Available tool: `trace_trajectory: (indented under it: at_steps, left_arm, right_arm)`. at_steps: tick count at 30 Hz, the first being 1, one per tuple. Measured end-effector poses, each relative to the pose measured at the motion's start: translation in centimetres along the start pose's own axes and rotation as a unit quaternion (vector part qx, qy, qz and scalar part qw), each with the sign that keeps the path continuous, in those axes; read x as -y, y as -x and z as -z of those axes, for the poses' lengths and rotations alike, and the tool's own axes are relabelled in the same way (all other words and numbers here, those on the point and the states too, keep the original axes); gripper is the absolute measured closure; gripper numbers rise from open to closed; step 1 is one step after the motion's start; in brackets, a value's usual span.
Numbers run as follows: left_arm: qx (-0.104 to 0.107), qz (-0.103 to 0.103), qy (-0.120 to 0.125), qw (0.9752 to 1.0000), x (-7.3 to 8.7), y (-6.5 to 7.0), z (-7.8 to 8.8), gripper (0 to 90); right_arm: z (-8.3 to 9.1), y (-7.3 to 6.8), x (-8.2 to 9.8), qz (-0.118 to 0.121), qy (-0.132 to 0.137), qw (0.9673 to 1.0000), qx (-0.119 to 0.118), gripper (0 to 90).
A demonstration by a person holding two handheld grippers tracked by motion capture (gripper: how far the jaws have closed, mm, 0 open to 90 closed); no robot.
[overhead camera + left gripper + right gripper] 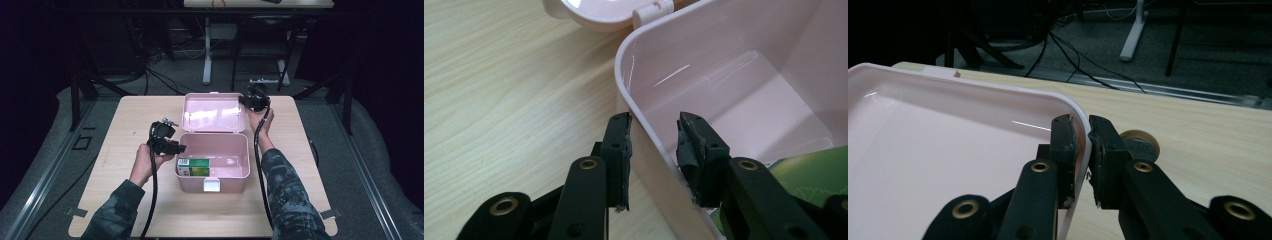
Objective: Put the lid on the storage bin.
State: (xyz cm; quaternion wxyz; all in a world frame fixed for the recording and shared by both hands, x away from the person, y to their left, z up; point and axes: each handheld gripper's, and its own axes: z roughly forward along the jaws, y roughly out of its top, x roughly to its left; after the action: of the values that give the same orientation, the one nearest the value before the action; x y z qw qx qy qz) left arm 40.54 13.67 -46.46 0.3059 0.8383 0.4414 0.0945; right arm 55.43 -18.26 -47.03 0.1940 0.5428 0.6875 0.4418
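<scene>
A pink plastic box [246,152] stands open in the middle of the wooden table, its lid [212,112] swung back behind it on the hinge [652,11]. A green and white carton [195,166] lies inside at the front left, and its green corner [819,172] shows beside the jaw. My left gripper [178,148] straddles the box's left wall [624,65], one jaw outside and one inside, shut on it [654,122]. My right gripper [246,100] is at the lid's right edge, with its jaws [1083,122] shut on the lid's rim [998,90].
A white latch [211,185] sits on the box's front. A small round tan thing [1143,142] lies on the table just behind my right jaw. Beyond the table's far edge are dark floor, cables [1068,55] and table legs [207,55].
</scene>
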Motion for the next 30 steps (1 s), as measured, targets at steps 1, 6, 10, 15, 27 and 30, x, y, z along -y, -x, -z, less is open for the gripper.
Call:
trace_trajectory:
  at_steps: [1, 6, 10, 15, 27, 30]
  left_arm:
    - [0.000, 0.000, 0.000, 1.0000, 0.0, 0.0, 0.0, 66.5]
    - [-0.001, 0.000, 0.000, 1.0000, 0.0, 0.0, 0.0, 66.4]
    - [-0.001, 0.001, 0.000, 1.0000, 0.0, 0.0, 0.0, 66.3]
    - [-0.001, 0.000, 0.000, 1.0000, 0.0, 0.1, -0.1, 66.3]
    - [-0.003, 0.003, 0.000, 1.0000, 0.0, 0.3, -0.2, 66.4]
    - [-0.004, 0.004, -0.001, 1.0000, 0.0, 0.3, -0.2, 66.4]
  right_arm:
    - [0.1, 0.0, -0.1, 0.004, 0.004, 1.0000, 0.001, 82.0]
    - [0.9, -0.2, -0.4, 0.008, 0.024, 0.9997, -0.005, 81.9]
    - [1.6, -0.4, -0.6, 0.019, 0.040, 0.9990, -0.009, 81.8]
    - [2.7, -0.6, -0.7, 0.029, 0.065, 0.9974, -0.013, 81.5]
    - [4.8, -0.9, -0.8, 0.058, 0.101, 0.9929, -0.025, 81.3]
    - [5.2, -1.0, -0.8, 0.067, 0.110, 0.9913, -0.028, 81.3]
